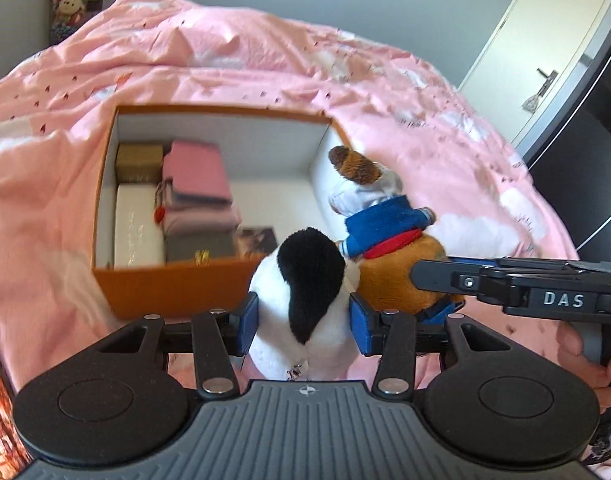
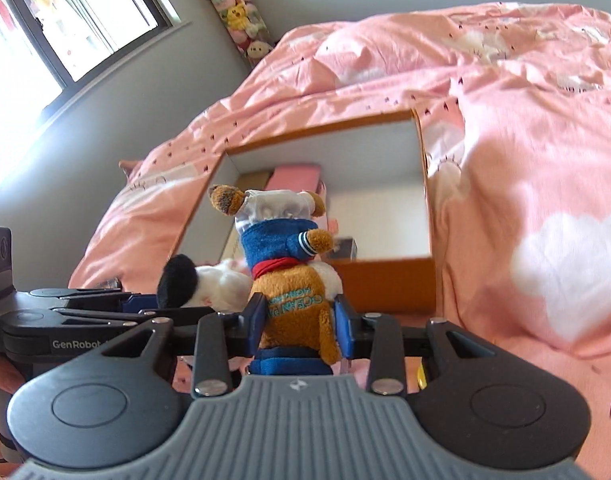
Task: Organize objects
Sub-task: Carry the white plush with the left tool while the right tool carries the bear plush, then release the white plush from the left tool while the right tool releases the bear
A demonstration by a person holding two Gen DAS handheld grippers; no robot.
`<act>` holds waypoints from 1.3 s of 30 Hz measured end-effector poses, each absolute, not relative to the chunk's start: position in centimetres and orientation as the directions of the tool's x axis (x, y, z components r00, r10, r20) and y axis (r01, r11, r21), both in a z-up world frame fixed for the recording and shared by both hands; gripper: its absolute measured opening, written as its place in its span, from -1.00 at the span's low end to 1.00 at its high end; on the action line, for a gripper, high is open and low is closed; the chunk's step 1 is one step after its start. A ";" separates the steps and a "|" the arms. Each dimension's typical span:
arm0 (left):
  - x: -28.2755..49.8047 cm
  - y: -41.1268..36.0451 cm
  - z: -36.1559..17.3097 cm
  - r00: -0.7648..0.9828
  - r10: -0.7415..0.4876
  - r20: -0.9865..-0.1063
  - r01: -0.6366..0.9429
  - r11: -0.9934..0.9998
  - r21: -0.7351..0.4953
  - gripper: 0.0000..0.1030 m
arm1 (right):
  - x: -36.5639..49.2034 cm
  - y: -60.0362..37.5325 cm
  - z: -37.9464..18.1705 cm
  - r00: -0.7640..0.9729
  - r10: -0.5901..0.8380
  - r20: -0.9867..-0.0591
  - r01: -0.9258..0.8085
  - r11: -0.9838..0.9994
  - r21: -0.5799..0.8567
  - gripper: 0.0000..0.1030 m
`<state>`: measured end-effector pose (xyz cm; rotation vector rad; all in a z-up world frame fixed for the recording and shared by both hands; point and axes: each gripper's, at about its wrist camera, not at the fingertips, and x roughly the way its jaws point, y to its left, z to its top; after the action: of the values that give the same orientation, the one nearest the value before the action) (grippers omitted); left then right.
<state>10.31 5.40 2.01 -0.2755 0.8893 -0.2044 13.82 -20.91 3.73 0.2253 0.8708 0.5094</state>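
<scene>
Holding both toys clear of the bed: left gripper [image 1: 304,322] jaws clamped on the black-and-white plush [image 1: 305,300], right gripper [image 2: 301,326] on the brown plush [image 2: 293,300]. Orange box [image 1: 177,288], part-filled, lay beyond the jaws; both drops remained, I judged.

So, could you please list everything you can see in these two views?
Black-and-white plush: one, held in the left gripper.
Brown plush: one, blue jacket, red scarf, white hat, held in the right gripper.
Box: one, orange outside, white inside, open, on the bed.
Folded cloths: a stack, pink and grey, in the box's left part.
Small boxes: two, tan and white, at the box's left wall.
Bedcover: one, pink with white clouds.
Hanging plush toys: several, pastel, in the corner.
Window: one, left wall.
Door: one, white.
Left gripper: shut on its plush.
Right gripper: shut on its plush.
</scene>
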 end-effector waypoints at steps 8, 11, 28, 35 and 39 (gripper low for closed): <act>15.0 7.1 4.7 0.721 -0.244 -0.649 0.039 0.949 -0.314 -0.01 | 18.1 -21.0 7.0 0.623 0.477 -0.620 -0.310 0.878 0.364 -0.26; 17.5 7.6 4.7 0.743 -0.241 -0.625 0.029 0.944 -0.329 -0.01 | 20.7 -20.9 6.9 0.636 0.447 -0.629 -0.279 0.893 0.352 -0.26; 26.3 6.7 -4.4 0.711 -0.211 -0.671 0.034 0.963 -0.267 -0.01 | 33.9 -17.5 -0.7 0.475 0.308 -0.824 -0.076 0.948 0.310 -0.25; 27.4 6.8 -6.8 0.674 -0.238 -0.700 0.055 0.960 -0.274 -0.02 | 36.1 -16.0 -2.4 0.423 0.224 -0.878 -0.109 0.975 0.196 -0.25; 28.0 7.2 -7.1 0.650 -0.257 -0.715 0.064 0.956 -0.286 0.00 | 36.8 -15.2 -2.9 0.414 0.192 -0.890 -0.144 0.979 0.145 -0.24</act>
<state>28.04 7.25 -7.14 -0.2444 0.8451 -0.1848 36.83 -15.20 -2.90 0.0481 1.1243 0.2112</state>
